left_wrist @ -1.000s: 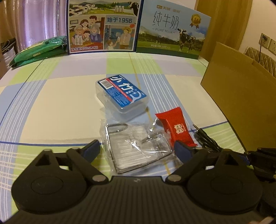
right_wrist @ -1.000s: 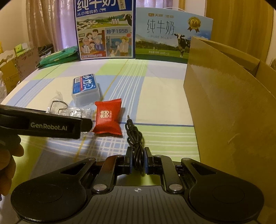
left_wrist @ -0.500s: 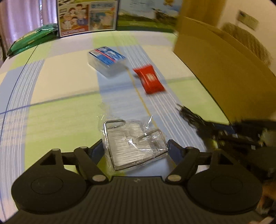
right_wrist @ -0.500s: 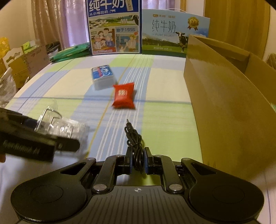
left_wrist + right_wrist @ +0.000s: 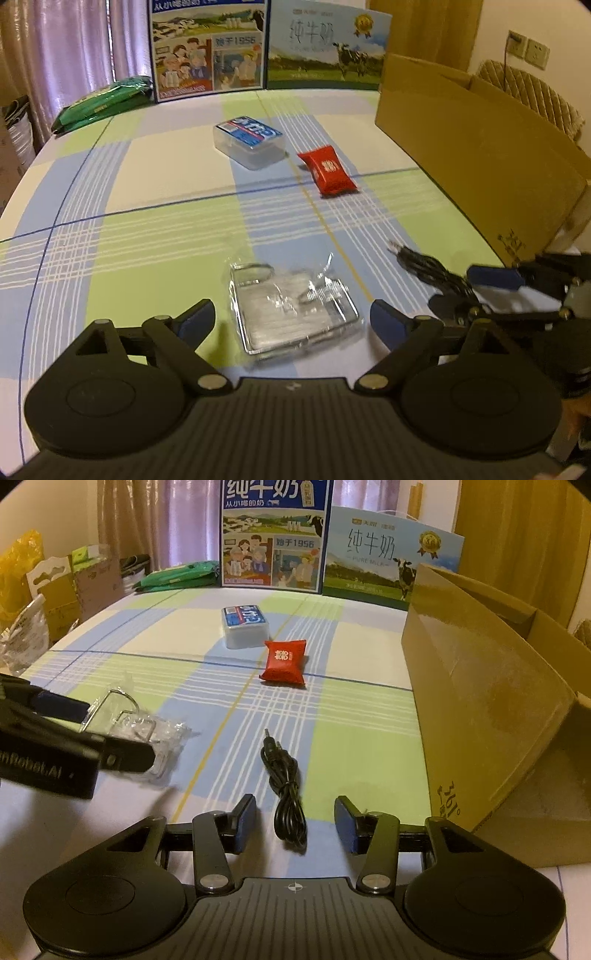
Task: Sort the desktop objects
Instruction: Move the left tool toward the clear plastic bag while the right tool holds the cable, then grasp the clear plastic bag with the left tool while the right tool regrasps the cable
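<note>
Fingers (image 5: 243, 823) spread wide — black cable (image 5: 286, 775) lying between, untouched.

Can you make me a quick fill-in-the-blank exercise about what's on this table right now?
1. The black cable lies between the fingers of the ____ gripper.
2. The right gripper is ____, not clamped on the cable.
3. The packet in front of the clear plastic box is ____ in colour.
4. The left gripper straddles a ____ plastic bag.

Missing words: right; open; red; clear

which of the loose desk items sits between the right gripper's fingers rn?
The black audio cable, coiled on the tablecloth between the open right gripper fingers, ungripped. The red packet and the blue-labelled plastic box lie farther off.
</note>
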{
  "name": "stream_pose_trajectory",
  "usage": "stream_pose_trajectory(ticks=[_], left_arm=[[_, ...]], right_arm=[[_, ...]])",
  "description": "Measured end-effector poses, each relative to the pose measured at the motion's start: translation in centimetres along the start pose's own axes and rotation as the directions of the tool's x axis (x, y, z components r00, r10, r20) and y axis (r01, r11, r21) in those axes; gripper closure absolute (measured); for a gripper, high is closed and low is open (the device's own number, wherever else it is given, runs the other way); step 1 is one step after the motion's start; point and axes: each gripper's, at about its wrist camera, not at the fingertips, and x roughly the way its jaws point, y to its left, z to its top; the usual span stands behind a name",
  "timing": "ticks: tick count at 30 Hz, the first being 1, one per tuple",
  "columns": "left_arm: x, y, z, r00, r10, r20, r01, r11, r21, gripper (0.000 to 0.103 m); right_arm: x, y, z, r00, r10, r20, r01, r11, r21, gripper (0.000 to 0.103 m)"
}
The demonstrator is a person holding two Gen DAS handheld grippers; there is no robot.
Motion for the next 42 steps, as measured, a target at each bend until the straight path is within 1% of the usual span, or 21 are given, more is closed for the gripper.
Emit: stream_pose_trajectory(ticks=[6,11,14,16,17,20,22,24,25,27,31,38,42], left_arm=[[0.3,-0.2,0.2,1.0,0.01,0.012,-0.01,1.0,-0.005,0.014],[0.8,-0.7,0.2,0.999,0.032,0.006,-0.032,0.999,0.012,0.015],[1.2,-1.1,0.0,0.998,0.058,-0.018,-0.057,0.998,0.032,0.018],[1.5,-1.6,-0.2,0.997,0.074,-0.025,-0.072,0.996,0.057,0.021],[1.6,-1.7,-0.3,0.997,0.077,-0.026,-0.075,0.995,0.065,0.022],[1.7,-1.7,-0.4,0.996,0.079,-0.029,-0.077,0.995,0.061,0.028],[1.7,-1.6,-0.3,0.996,0.082,-0.028,-0.08,0.995,0.063,0.035],[1.6,-1.5,-0.3,0.996,0.08,-0.029,-0.079,0.995,0.06,0.035],[1.6,-1.5,-0.3,0.996,0.079,-0.031,-0.077,0.995,0.06,0.035],[1.4,-1.5,-0.3,0.997,0.076,-0.032,-0.074,0.995,0.064,0.036],[1.1,-1.5,-0.3,0.997,0.07,-0.028,-0.069,0.996,0.058,0.036],[0.1,-1.5,0.4,0.999,0.051,0.003,-0.051,0.998,0.04,0.036],[-1.0,-1.7,1.2,0.998,0.051,0.031,-0.053,0.997,0.057,0.036]], right_arm=[[-0.1,0.0,-0.1,1.0,-0.004,0.002,0.004,1.0,0.008,0.06],[-0.2,0.3,-0.1,1.0,-0.006,0.004,0.006,1.0,0.003,0.066],[-0.1,0.3,0.0,1.0,-0.006,0.002,0.006,1.0,0.006,0.069],[-0.1,0.3,-0.1,1.0,-0.004,0.001,0.004,1.0,0.01,0.071],[-0.1,0.3,0.0,1.0,-0.002,0.001,0.002,1.0,0.008,0.072],[-0.1,0.4,0.0,1.0,-0.005,-0.001,0.005,1.0,0.002,0.074],[-0.1,0.5,0.0,1.0,-0.008,-0.001,0.008,1.0,0.0,0.075],[-0.2,0.4,0.0,1.0,-0.01,-0.004,0.01,1.0,0.004,0.083],[-0.2,0.4,0.0,1.0,-0.01,-0.005,0.01,1.0,0.005,0.089],[-0.2,0.5,0.0,1.0,-0.017,-0.009,0.017,1.0,0.004,0.093],[-0.3,0.7,0.0,0.999,-0.038,-0.009,0.038,0.999,-0.012,0.094],[-1.5,0.5,0.1,0.999,-0.033,0.025,0.033,0.999,0.02,0.094],[-2.7,0.2,0.7,0.998,-0.037,0.044,0.035,0.998,0.047,0.094]])
